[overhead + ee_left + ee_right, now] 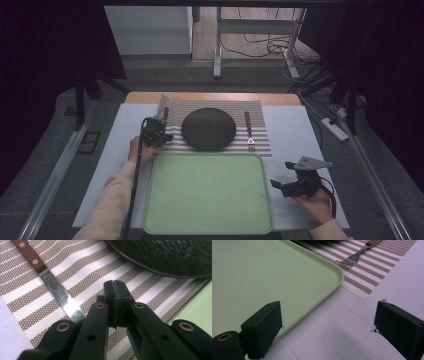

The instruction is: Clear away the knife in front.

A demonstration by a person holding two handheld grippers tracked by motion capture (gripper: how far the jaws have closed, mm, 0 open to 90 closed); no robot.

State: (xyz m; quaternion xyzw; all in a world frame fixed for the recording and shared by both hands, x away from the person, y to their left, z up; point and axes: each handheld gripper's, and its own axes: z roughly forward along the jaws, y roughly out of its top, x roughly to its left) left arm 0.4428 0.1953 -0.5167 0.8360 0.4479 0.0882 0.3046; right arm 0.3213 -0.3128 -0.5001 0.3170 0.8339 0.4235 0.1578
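The left gripper (115, 293) is hovering clenched with nothing between its jaws, just beside the knife (51, 281), whose blade is lying on the striped mat (82, 272) left of the dark plate (208, 128). The right gripper (283, 182) is waiting released, jaws wide apart, over the bare table right of the green tray (207, 192). The fork (248, 131) is lying on the mat right of the plate. Judging by this, clearing the setting is only beginning: the knife is not yet grasped, the tray is holding nothing, and knife, fork and plate are all waiting.
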